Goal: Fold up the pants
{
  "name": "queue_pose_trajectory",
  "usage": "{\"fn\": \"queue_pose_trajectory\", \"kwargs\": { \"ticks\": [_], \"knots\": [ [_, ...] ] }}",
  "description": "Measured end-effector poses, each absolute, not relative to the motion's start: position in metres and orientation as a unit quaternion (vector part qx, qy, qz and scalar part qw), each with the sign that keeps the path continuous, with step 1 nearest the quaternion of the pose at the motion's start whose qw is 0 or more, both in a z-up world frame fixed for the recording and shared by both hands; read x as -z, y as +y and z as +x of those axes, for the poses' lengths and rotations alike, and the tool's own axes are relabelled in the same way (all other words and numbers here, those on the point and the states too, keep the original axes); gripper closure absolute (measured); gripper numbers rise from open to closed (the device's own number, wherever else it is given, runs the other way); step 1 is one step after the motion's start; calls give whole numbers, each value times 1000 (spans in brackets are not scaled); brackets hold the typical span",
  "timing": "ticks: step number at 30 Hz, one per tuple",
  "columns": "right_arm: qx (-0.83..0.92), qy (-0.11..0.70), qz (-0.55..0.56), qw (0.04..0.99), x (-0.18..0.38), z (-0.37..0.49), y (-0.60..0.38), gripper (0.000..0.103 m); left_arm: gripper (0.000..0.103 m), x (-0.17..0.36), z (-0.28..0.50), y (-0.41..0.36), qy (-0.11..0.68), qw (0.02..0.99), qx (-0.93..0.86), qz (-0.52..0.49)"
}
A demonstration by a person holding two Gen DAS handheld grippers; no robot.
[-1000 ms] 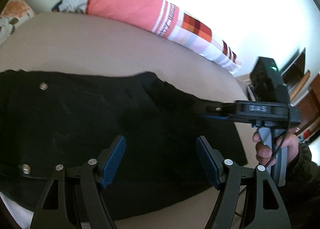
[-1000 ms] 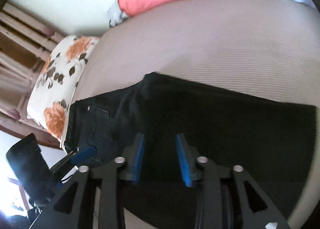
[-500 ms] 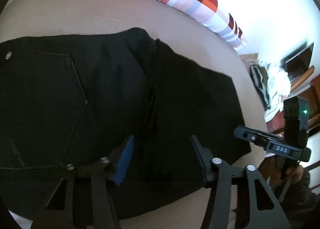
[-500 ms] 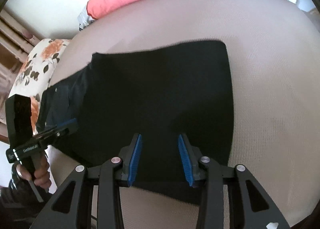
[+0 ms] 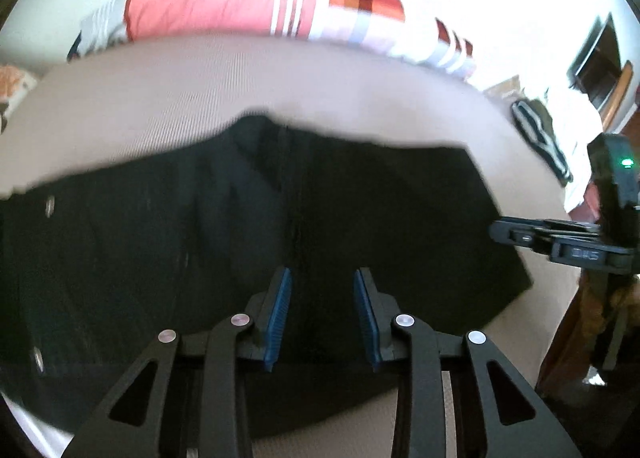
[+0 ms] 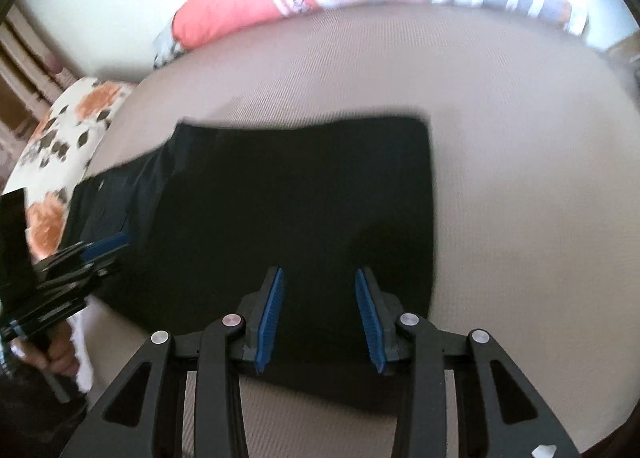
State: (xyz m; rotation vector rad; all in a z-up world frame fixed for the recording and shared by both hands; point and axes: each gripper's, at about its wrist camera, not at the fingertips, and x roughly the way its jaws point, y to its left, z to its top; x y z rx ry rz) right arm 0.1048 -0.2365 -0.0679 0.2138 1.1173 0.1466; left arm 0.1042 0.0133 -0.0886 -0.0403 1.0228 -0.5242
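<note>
Black pants (image 5: pixel 280 226) lie folded flat on a beige bed (image 5: pixel 200 90); they also fill the middle of the right wrist view (image 6: pixel 300 198). My left gripper (image 5: pixel 322 278) is open and empty, hovering above the pants' near edge by the centre seam. My right gripper (image 6: pixel 319 276) is open and empty above the near edge of the folded leg end. The right gripper also shows at the right of the left wrist view (image 5: pixel 560 242), beside the pants' right edge. The left gripper shows at the left of the right wrist view (image 6: pixel 80 254), by the waist end.
A long red, white and checked pillow (image 5: pixel 260 6) lies along the bed's far edge. A floral pillow (image 6: pixel 60 146) lies at the left end. Clothes (image 5: pixel 540 134) and wooden furniture (image 5: pixel 600 70) stand beyond the bed's right end.
Both grippers have drawn back from the pants and risen. The left gripper's jaws have narrowed but stay open. The pants lie unmoved.
</note>
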Motion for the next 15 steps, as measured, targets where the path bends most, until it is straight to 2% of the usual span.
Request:
{"fn": "queue_pose_trajectory", "kwargs": {
  "ticks": [9, 15],
  "knots": [
    [-26, 506, 95, 857, 70, 168, -259, 66, 68, 96, 184, -21, 476, 834, 278, -29],
    [-29, 517, 90, 851, 88, 190, -260, 69, 68, 125, 215, -27, 511, 820, 258, -22]
  ]
}}
